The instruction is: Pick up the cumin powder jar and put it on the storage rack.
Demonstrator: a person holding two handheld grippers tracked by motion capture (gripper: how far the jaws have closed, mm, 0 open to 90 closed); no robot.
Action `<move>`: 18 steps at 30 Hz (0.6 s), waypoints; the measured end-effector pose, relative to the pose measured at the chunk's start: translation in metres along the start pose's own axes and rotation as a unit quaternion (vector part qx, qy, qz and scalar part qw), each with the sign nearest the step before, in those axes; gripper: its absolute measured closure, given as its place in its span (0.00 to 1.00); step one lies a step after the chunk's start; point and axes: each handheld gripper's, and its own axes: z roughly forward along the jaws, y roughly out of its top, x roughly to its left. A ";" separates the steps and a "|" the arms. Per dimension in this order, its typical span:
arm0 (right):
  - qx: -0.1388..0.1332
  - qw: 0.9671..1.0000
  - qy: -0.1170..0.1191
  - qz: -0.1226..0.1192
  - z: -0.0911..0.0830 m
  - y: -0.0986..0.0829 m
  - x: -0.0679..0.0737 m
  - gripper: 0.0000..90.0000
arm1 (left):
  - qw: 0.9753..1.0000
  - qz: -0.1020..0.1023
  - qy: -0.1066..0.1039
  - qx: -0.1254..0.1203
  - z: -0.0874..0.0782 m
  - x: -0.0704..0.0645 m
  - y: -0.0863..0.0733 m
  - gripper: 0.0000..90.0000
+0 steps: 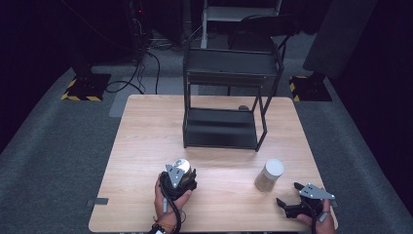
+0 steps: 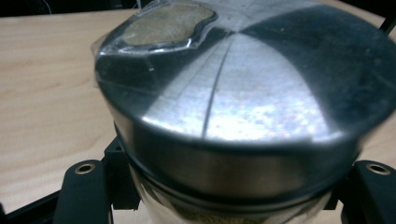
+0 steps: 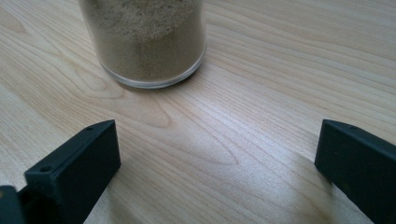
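Note:
My left gripper (image 1: 181, 176) is shut on a jar with a shiny metal lid (image 2: 243, 93); its glass body sits between the two black jaws, and beige powder shows under the lid's rim. In the high view this metal-lidded jar (image 1: 182, 165) stands at the table's front left-centre. A second jar (image 1: 269, 175), white-lidded and filled with beige powder, stands at the front right. My right gripper (image 1: 287, 201) rests open on the tabletop just short of it. In the right gripper view the powder jar's base (image 3: 148, 42) is beyond the jaws, not between them.
A black two-level metal rack (image 1: 226, 100) stands at the table's far centre, a small dark object behind its right leg. The wooden table (image 1: 146, 141) has bare room on the left and between the jars. Dark floor with cables and stands surrounds it.

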 end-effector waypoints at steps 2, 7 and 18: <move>0.000 1.000 -0.001 0.000 0.000 0.000 0.000 0.00 | 1.000 -0.002 -0.002 -0.006 0.001 -0.001 0.010 0.34; -0.001 1.000 -0.002 -0.001 0.000 0.000 0.001 0.00 | 1.000 0.008 -0.008 -0.019 0.005 -0.004 0.034 0.34; 0.000 1.000 -0.001 0.001 0.000 0.000 0.000 0.00 | 0.999 0.023 -0.019 -0.042 0.016 -0.007 0.105 0.34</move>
